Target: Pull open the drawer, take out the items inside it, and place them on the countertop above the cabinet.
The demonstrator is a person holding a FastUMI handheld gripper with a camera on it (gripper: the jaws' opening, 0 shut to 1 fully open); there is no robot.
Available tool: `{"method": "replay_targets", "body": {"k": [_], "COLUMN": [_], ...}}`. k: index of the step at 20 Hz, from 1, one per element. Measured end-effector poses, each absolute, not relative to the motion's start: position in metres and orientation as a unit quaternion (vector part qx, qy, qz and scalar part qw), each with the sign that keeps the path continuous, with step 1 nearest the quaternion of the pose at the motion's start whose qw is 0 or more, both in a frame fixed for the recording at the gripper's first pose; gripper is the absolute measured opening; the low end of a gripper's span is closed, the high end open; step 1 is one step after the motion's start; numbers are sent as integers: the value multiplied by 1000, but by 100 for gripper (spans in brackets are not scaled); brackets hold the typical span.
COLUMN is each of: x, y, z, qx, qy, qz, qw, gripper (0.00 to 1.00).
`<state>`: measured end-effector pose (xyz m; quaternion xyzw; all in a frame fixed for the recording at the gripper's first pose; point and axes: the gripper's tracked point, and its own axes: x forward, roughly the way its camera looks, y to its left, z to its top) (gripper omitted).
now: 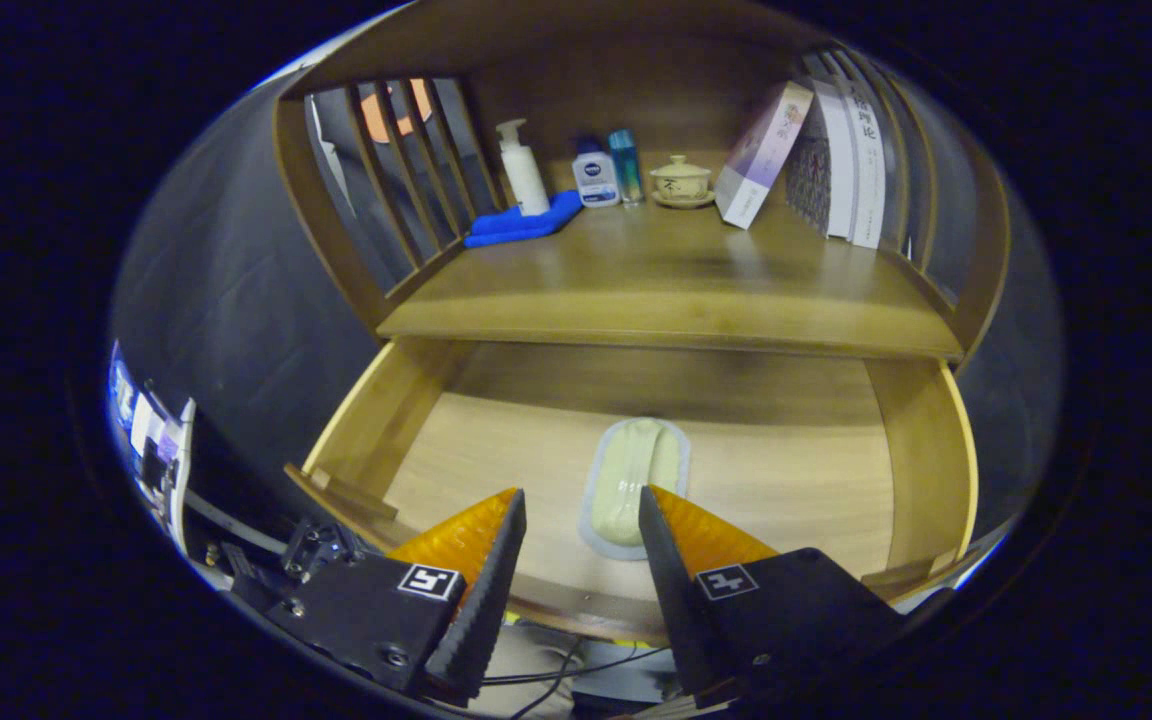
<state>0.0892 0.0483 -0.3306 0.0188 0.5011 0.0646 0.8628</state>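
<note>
- Drawer [416, 400]: pulled open, holding one packet [633, 485] near the middle of its front edge.
- Packet: pale, oblong, sealed in a flat border, lying flat; contents unclear.
- Gripper [581, 525]: fingers apart, holding nothing, above the drawer's front edge; packet's near end lies between the tips.
- Countertop [676, 290]: cloth [521, 222], pump bottle [523, 170], two small bottles, lidded cup [681, 180] and books [816, 160] along the back edge.
</note>
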Motion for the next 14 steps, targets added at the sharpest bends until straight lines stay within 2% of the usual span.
{"method": "replay_targets", "body": {"k": [7,10,14], "x": [128,125,122], "y": [39,47,34], "z": [-365,-384,-398], "qx": [-30,30,22], "qy": [545,584,599], "qz": [44,41,26], "qw": [837,810,800], "gripper": [69,66,62]}}
